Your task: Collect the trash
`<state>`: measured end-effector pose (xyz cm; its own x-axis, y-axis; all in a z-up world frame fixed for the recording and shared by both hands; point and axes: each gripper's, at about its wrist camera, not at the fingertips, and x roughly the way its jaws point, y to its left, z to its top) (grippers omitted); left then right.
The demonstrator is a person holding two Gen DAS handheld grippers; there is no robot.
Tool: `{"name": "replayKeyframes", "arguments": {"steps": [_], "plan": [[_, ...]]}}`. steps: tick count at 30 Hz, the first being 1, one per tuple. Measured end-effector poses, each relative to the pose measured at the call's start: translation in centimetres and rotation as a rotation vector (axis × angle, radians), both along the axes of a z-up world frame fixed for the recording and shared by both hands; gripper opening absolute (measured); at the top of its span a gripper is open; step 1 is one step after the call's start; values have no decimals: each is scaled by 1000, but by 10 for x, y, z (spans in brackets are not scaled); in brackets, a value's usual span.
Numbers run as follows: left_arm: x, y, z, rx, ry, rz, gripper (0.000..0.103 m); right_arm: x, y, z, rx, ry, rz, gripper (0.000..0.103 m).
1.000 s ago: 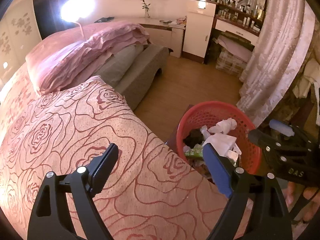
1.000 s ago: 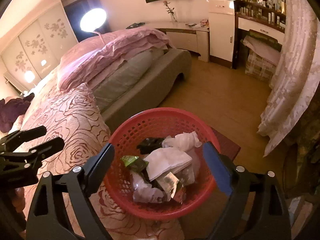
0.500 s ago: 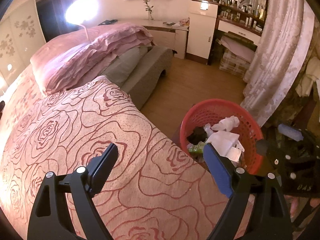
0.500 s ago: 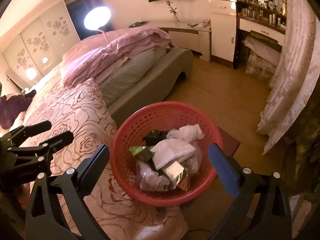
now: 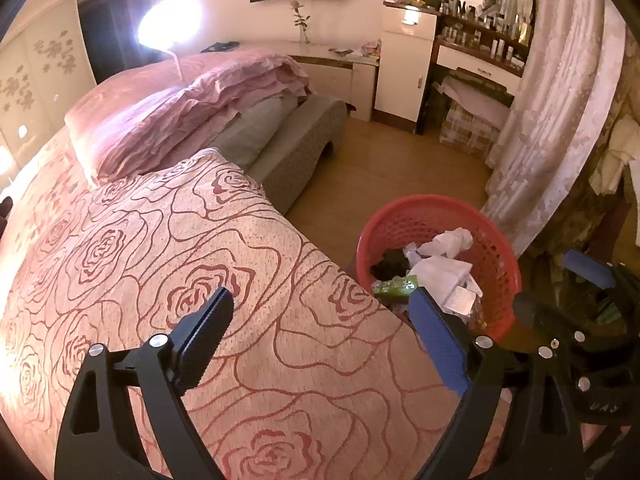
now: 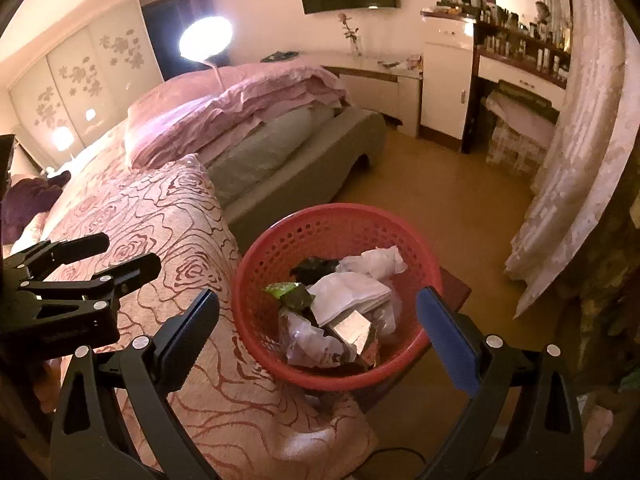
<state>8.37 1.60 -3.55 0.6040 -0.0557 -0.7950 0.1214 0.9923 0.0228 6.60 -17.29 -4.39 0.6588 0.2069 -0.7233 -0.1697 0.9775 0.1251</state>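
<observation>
your right gripper (image 6: 318,332) sits at lower centre of the right wrist view, jaws spread wide and holding nothing, framing the red basket (image 6: 256,268) without touching it. the basket stands just beside the bed's rose-patterned cover (image 6: 160,216) and already holds crumpled tissue (image 6: 376,262), a green wrapper (image 6: 286,290) and a foil packet (image 6: 352,330). your left gripper (image 5: 320,334), at lower centre of the left wrist view, hangs over the cover, its jaws opening with nothing between them. judged step: between drops, both claws free. no loose trash shows on the cover or floor, so the next move likely calls for searching beyond these views.
</observation>
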Motion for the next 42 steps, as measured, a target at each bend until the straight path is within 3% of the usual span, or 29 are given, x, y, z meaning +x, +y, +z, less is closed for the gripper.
{"name": "replayKeyframes", "arguments": {"steps": [22, 42], "plan": [[-40, 5, -1, -35, -42, 48, 91, -40, -5, 8, 4, -55, -62, 96], [-81, -4, 16, 21, -118, 97, 92, -78, -24, 27, 13, -139, -130, 96]]}}
